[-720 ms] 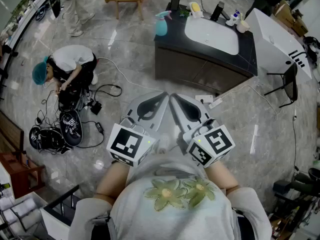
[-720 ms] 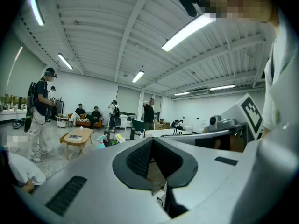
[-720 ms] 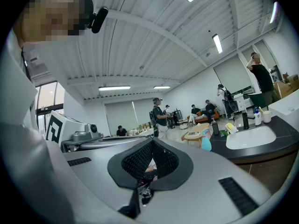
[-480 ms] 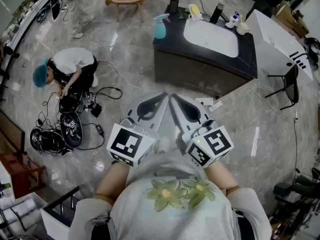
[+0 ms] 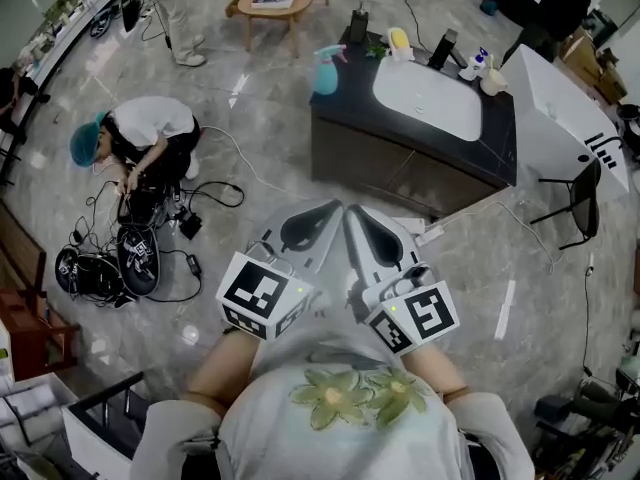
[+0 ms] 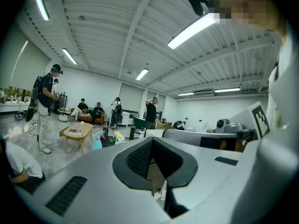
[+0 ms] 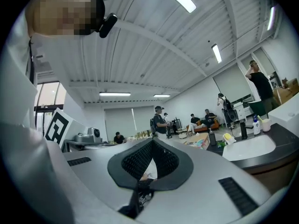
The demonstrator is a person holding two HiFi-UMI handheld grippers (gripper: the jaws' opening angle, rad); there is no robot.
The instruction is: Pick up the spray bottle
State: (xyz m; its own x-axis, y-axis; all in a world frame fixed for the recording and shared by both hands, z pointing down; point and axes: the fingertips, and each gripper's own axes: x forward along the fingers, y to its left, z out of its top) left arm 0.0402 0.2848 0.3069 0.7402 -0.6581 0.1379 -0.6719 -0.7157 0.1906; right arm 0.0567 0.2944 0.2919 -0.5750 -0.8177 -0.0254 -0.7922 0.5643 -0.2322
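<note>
The teal spray bottle (image 5: 325, 68) with a pink trigger stands on the far left corner of a dark vanity counter (image 5: 350, 103). In the left gripper view the spray bottle (image 6: 97, 142) shows small and far off. My left gripper (image 5: 329, 209) and right gripper (image 5: 350, 212) are held side by side near my chest, well short of the counter. Both point toward it. Each has its jaws shut tip to tip with nothing between them, as the left gripper (image 6: 152, 139) and right gripper (image 7: 152, 140) views show.
A white sink (image 5: 428, 99), a black bottle (image 5: 357, 26), a yellow item (image 5: 399, 40) and a faucet (image 5: 443, 48) share the counter. A person (image 5: 140, 138) crouches at left among cables and bags (image 5: 110, 268). A power strip (image 5: 430, 234) lies before the cabinet; a chair (image 5: 575, 193) stands right.
The counter and floor have shifted slightly down and right in the head view, so I stand a little nearer. Both grippers keep their shut pose near my chest.
</note>
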